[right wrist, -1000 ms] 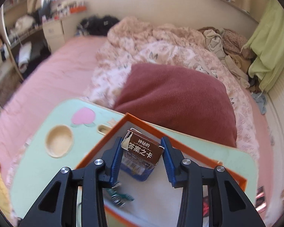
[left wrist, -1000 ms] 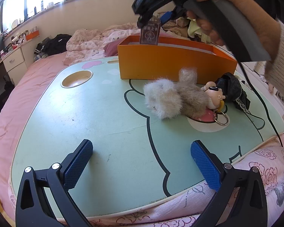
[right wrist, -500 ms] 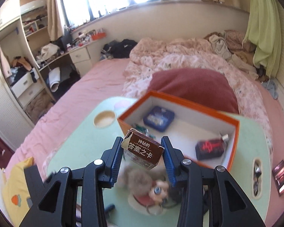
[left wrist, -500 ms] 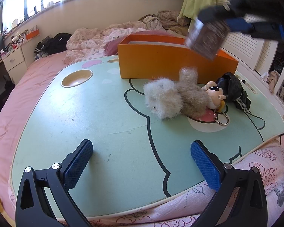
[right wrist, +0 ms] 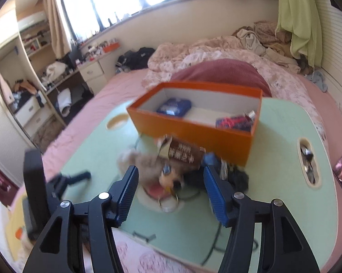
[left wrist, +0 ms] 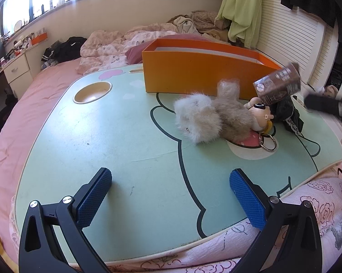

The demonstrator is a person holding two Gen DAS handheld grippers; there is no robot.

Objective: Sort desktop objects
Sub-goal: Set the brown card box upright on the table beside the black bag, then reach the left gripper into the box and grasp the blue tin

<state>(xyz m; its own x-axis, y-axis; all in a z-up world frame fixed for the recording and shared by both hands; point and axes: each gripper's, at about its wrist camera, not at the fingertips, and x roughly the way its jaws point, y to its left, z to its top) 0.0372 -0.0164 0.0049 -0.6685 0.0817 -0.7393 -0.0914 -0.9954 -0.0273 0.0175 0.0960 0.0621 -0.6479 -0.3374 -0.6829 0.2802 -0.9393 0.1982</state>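
Note:
A brown card box [left wrist: 277, 84] is in the air, tilted, above the doll and black cloth, in front of the orange box [left wrist: 200, 71]. In the right wrist view the card box [right wrist: 182, 153] is blurred, free beyond my open right gripper [right wrist: 171, 182]. A furry plush toy [left wrist: 207, 118] and a small doll with a key ring [left wrist: 263, 116] lie on the green lap table [left wrist: 102, 136]. My left gripper [left wrist: 171, 195] is open and empty above the table's near edge. The orange box [right wrist: 193, 127] holds a blue pack [right wrist: 174, 109] and a dark red pack [right wrist: 233, 121].
A black cloth [left wrist: 287, 113] lies right of the doll. The table has a round cup recess [left wrist: 92, 92] at the far left. A red pillow [right wrist: 221, 72] and bedding lie behind the orange box. A drawer unit [left wrist: 17, 71] stands at the left.
My right gripper pulled back from over the orange box toward the table's right front, then opened. The brown card box left its fingers and now drops free near the doll.

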